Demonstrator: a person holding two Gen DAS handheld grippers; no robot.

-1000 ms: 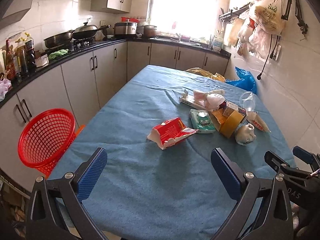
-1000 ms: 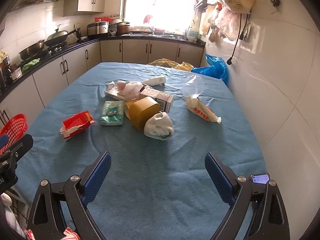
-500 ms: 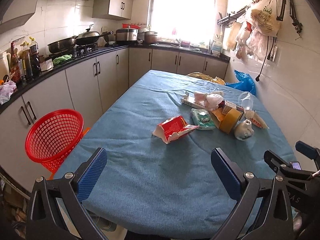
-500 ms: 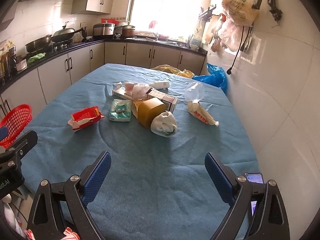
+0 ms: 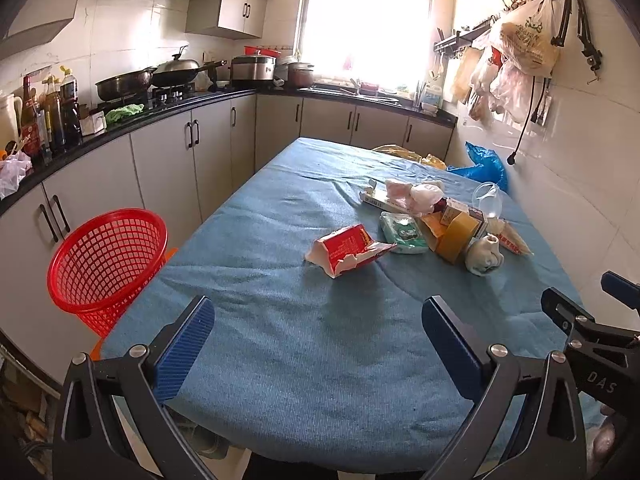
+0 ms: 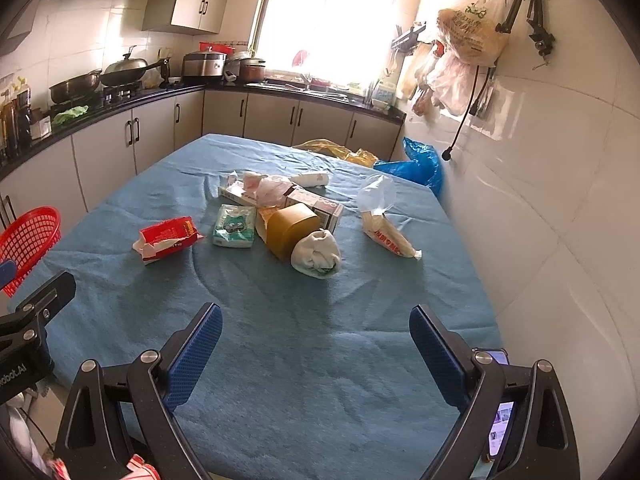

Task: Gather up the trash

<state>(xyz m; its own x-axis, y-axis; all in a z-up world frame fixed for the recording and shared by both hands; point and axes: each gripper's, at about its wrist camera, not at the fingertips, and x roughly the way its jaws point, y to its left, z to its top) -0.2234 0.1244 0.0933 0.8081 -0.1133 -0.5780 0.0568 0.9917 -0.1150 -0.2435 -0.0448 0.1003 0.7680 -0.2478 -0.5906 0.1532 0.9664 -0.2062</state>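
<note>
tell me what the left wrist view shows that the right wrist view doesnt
Only the left wrist view shows the whole round red plastic mesh basket beside the table and the white plastic bag on the counter. Only the right shows the white tube behind the pile. Both share the torn red carton, brown tape roll, and open, empty claws.

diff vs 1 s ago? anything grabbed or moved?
Both grippers, left gripper and right gripper, have drawn back from the table and risen, open and empty. Nothing grabbed. Red carton, tape roll and red basket stayed put.
</note>
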